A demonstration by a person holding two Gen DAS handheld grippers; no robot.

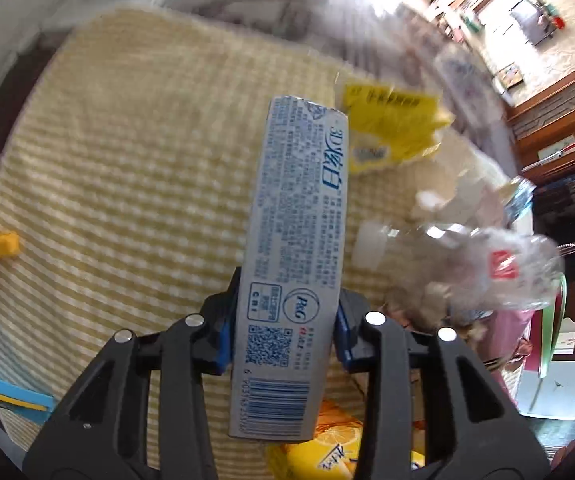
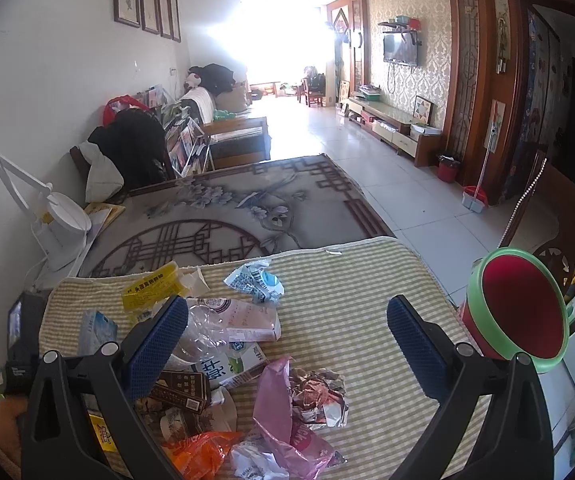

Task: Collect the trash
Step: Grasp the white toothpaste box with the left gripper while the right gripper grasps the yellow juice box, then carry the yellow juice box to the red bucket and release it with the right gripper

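Left wrist view: left gripper (image 1: 283, 332) clamps a toothpaste box (image 1: 293, 248) at its barcode end, above the checked mat (image 1: 127, 184) | right wrist view: right gripper (image 2: 287, 340) gapes empty over trash (image 2: 227, 344) on the mat's near-left part | bin (image 2: 521, 312) just off mat's right edge.

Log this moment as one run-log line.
left tool: shut on toothpaste box | right tool: open, empty, over the trash pile | red bin: at mat edge
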